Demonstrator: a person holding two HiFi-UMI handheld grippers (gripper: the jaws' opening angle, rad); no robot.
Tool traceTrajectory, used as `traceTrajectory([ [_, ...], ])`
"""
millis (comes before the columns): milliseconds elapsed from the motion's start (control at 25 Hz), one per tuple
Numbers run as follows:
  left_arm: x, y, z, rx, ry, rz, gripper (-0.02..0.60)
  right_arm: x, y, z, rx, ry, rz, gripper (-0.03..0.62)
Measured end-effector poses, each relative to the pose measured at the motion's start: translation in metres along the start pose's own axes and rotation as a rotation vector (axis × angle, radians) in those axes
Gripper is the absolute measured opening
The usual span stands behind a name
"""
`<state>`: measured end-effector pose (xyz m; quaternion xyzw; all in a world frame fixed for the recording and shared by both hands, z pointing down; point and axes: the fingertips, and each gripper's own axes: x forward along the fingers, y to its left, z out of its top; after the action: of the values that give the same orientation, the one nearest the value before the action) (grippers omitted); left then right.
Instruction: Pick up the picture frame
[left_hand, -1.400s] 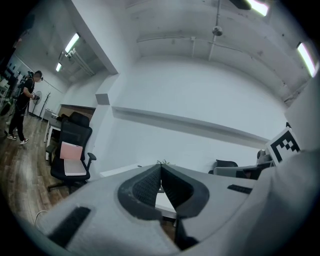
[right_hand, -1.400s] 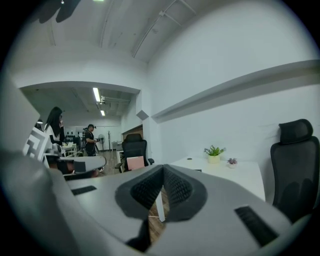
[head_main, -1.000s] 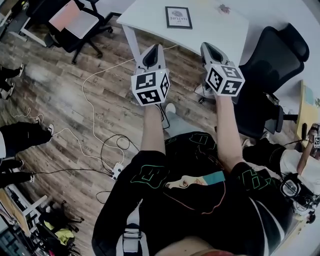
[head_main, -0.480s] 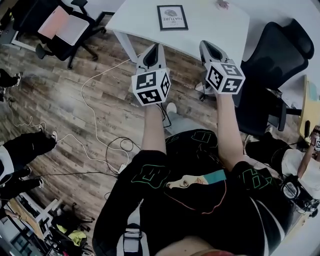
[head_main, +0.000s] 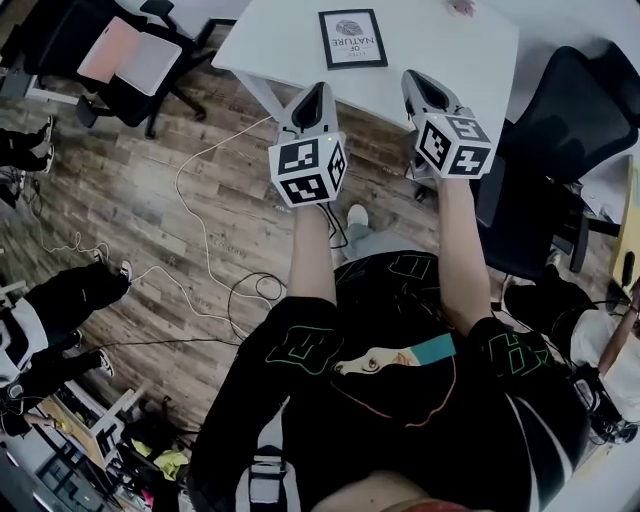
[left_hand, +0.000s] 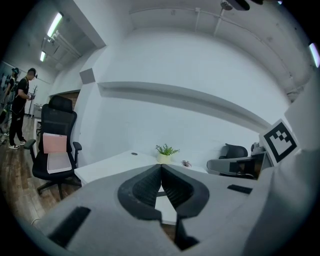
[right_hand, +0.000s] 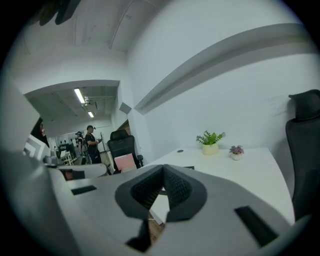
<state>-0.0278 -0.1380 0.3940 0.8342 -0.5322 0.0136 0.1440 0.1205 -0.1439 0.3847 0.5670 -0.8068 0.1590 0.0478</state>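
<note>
Closest in the head view are the person's black-clad lap and two bare forearms, which reach forward side by side over the wood floor (head_main: 150, 200). A white cable (head_main: 200, 240) snakes across the floor to the left of the left forearm.

Each forearm ends in a marker cube, with the jaws pointing away from the body. The left gripper (head_main: 318, 92) has its jaws pressed together. In its own view, the ribbed pads (left_hand: 150, 185) meet at the tip with nothing between them. The right gripper (head_main: 410, 78) is the same in its own view, with pads (right_hand: 177, 189) closed against each other and nothing pinched. The two grippers sit level with one another and a little apart.

Just past both tips begins the white table (head_main: 440, 50), whose near edge runs across in front of them. The picture frame (head_main: 352, 39) lies flat on the table, face up, with a dark border round a pale print. It is ahead of the gap between the two grippers, somewhat closer to the left gripper's line, and neither touches it.

Farther along the tabletop, beyond the right gripper, stand a small potted plant (right_hand: 210, 141) and a tinier pink one (right_hand: 235, 151). A black office chair (head_main: 560, 120) stands right of the right gripper. Another chair with a pink cushion (head_main: 130, 55) stands well off to the left of the left gripper.
</note>
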Motion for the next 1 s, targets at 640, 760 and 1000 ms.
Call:
traceTrajectory([
  [640, 0.035, 0.010, 0.022, 0.080, 0.016, 0.027, 0.008, 0.042, -0.017, 0.028, 0.043, -0.053, 0.039, 0.005],
  [760, 0.040, 0.010, 0.031, 0.126, 0.019, 0.034, 0.008, 0.047, -0.022, 0.037, 0.051, -0.070, 0.037, 0.005],
  [1000, 0.044, 0.005, 0.042, 0.156, 0.004, 0.035, 0.008, 0.049, -0.023, 0.046, 0.050, -0.089, 0.049, 0.005],
])
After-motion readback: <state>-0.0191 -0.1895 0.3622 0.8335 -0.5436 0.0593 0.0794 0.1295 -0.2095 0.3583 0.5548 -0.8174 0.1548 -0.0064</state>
